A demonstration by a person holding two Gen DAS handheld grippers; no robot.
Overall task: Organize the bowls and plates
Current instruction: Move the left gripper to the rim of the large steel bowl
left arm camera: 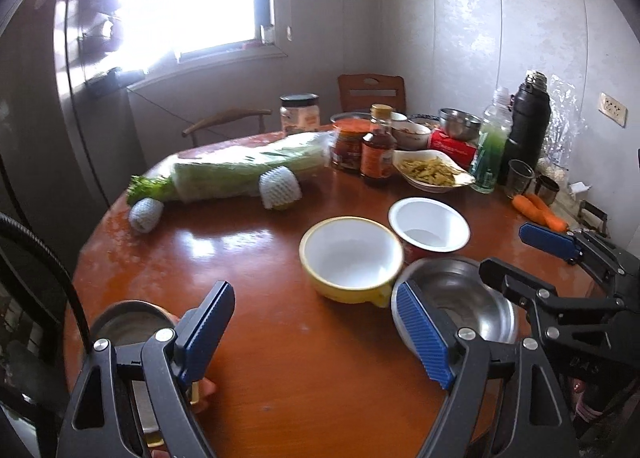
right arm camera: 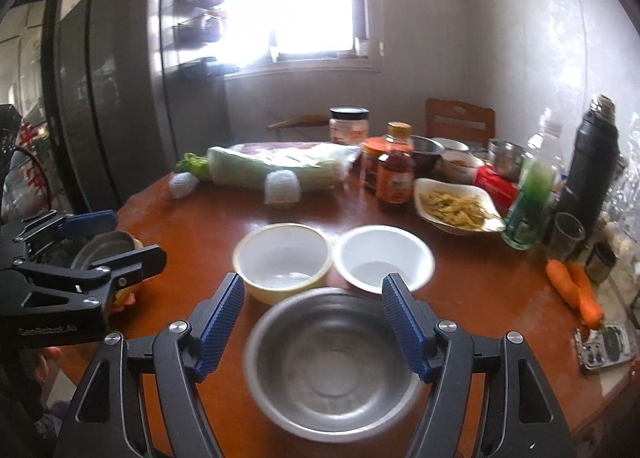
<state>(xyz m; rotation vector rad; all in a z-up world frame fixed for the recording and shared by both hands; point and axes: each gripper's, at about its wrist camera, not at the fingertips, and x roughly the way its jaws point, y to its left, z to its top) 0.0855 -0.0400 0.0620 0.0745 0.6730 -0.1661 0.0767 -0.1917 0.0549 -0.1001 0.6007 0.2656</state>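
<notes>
My right gripper (right arm camera: 313, 328) hung over the steel bowl (right arm camera: 332, 362) at the near table (left arm camera: 280, 378) edge, jaws wide, pads clear of the rim, nothing held. The yellow bowl (right arm camera: 285, 258) and white bowl (right arm camera: 384, 258) stood just behind it. My left gripper (left arm camera: 318, 332) was also wide and empty, over bare wood. To nest well, I judged one pad should go inside the steel rim, one outside, closing squarely before lifting.

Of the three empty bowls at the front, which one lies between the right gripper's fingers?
The steel bowl. The yellow-rimmed bowl and the white bowl stand behind it, beyond the right gripper.
</notes>
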